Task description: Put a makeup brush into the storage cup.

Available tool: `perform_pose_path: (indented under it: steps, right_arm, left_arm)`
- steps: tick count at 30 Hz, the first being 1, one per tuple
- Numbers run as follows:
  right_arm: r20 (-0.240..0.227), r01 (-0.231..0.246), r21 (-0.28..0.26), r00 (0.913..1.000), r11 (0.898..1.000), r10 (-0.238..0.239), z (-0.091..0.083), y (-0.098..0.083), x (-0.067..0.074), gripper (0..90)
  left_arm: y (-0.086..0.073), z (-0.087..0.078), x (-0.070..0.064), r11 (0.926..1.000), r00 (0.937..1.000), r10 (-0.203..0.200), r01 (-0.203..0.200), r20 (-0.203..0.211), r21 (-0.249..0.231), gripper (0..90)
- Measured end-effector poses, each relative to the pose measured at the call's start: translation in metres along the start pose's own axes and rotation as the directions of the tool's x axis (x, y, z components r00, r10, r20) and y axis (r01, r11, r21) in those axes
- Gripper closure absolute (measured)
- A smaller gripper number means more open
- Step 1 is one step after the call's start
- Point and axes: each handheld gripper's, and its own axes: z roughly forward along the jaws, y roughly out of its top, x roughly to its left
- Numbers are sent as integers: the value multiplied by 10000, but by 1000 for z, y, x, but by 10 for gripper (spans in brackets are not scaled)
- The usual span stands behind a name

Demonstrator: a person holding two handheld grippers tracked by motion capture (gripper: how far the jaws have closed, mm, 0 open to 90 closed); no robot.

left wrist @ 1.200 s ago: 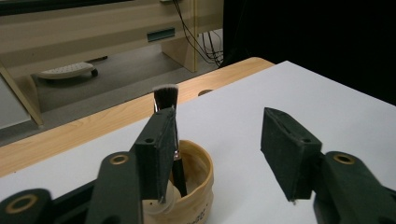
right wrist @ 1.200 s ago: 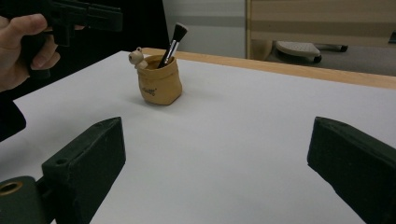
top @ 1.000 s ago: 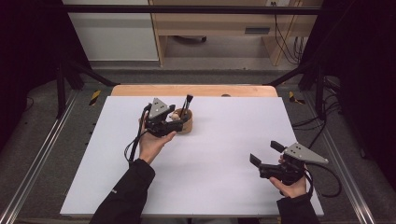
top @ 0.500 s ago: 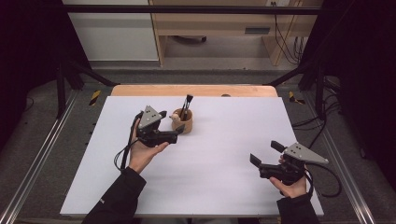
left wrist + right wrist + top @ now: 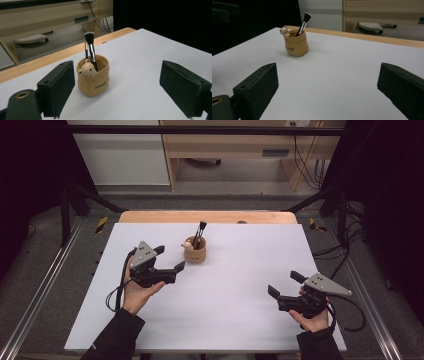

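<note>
Two brushes [image 5: 89, 47] stood upright in a tan pot [image 5: 195, 251] with a small bear [image 5: 86, 68] on its rim; the pot sat on the white table [image 5: 235, 320], toward the far middle; nothing else lay on the sheet around it. Just left of the pot, apart from it, the left gripper [image 5: 167, 259] pointed at it, jaws wide and having just been opening, nothing between them; its own view showed the pot beyond the pads, nearer the left one, untouched. Well apart, at the near right, the right gripper [image 5: 285, 283] hung with jaws spread and empty; bare table lay between it and the pot. Beyond the far edge ran a wooden strip [image 5: 150, 216]; cables [image 5: 305, 160] hung by a desk [image 5: 225, 145].
</note>
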Motion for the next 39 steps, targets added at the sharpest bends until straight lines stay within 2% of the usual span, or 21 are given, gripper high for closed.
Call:
perform_pose_path:
  steps: [16,22,30,39]
  right_arm:
    - [37,93,46,10000,9999,-93,-1,0,-1,40]
    - [55,75,53,10000,10000,-75,0,-1,0,40]
    - [81,78,87,9999,9999,-78,0,-1,-1,40]
    - [91,78,91,9999,9999,-79,0,-1,-1,40]
  left_arm:
    - [-21,-41,8,9998,9997,-127,123,-227,-161,113]
    - [-29,-56,12,9995,9987,-253,244,-451,-201,107]
    - [-41,-70,17,9991,9967,-395,386,-704,-147,101]
    - [-61,-81,25,9985,9928,-539,547,-1069,49,99]
